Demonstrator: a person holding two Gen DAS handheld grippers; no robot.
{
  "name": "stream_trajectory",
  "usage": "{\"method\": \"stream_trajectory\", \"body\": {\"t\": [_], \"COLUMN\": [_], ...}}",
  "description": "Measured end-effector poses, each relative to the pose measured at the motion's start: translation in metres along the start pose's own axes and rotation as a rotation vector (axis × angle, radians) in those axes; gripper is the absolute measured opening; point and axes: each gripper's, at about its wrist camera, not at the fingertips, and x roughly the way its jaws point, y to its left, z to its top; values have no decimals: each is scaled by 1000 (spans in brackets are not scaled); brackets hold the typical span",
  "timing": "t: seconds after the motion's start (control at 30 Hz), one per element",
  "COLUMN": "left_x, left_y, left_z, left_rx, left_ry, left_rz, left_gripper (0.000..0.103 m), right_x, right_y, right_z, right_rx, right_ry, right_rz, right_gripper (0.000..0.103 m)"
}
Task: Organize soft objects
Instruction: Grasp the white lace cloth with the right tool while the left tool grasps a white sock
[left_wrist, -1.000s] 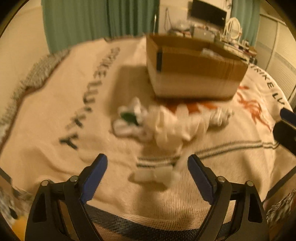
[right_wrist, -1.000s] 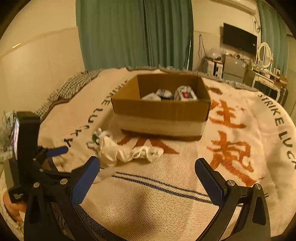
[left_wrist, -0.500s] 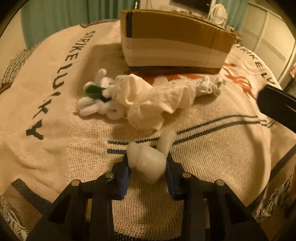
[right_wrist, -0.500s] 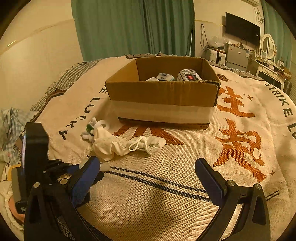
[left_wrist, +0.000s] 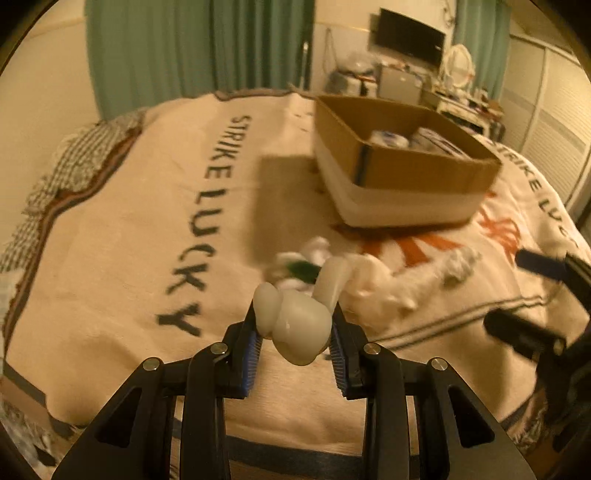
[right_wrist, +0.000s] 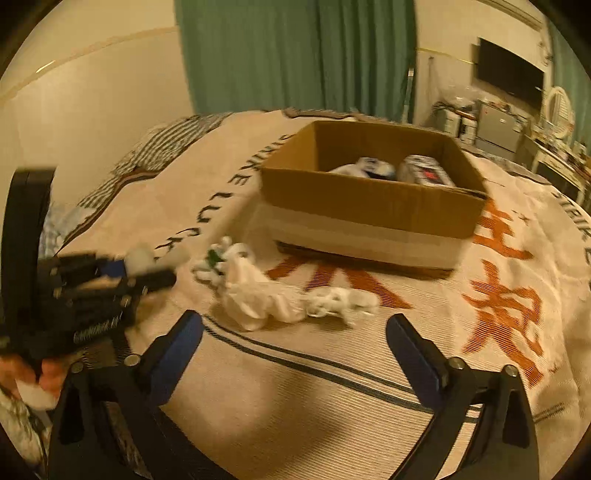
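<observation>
My left gripper is shut on a soft white squishy toy and holds it above the blanket; it shows at the left of the right wrist view. More soft things lie on the blanket: a white and green plush, a crumpled white cloth and a small white bundle. A cardboard box behind them holds a few soft items. My right gripper is open and empty, just in front of the cloth pile.
A cream blanket with black "STRIKE LUCKY" lettering and orange characters covers the bed. Green curtains hang behind. A TV, mirror and cluttered furniture stand at the back right. A checked cloth lies at the bed's far left.
My left gripper closed on the white squishy toy and lifted it off the blanket. The right gripper moved closer to the cloth pile and stayed open.
</observation>
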Motion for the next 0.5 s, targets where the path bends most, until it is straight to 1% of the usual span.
{"method": "stream_trajectory", "body": {"t": [0.03, 0.13, 0.17, 0.23, 0.33, 0.43, 0.47, 0.5], "left_x": [2, 8, 12, 17, 24, 29, 31, 31], "left_y": [5, 13, 16, 21, 27, 31, 32, 32], "left_z": [0, -1, -3, -6, -10, -14, -15, -15], "left_rx": [-4, -12, -20, -38, -59, -67, -69, -71], "left_ry": [0, 4, 9, 20, 43, 58, 60, 61], "left_rz": [8, 28, 25, 15, 0, -17, -23, -28], "left_gripper": [32, 32, 32, 32, 32, 32, 32, 32], "right_x": [5, 20, 26, 41, 63, 79, 85, 90], "right_y": [7, 26, 30, 38, 40, 35, 35, 36], "right_z": [1, 1, 1, 0, 2, 7, 9, 10], "right_rx": [-17, -64, -77, -97, -84, -33, -27, -31], "right_ry": [11, 43, 54, 81, 116, 135, 142, 149], "right_rz": [18, 56, 65, 79, 78, 87, 79, 67], "right_gripper": [94, 87, 84, 82, 78, 77, 73, 64]}}
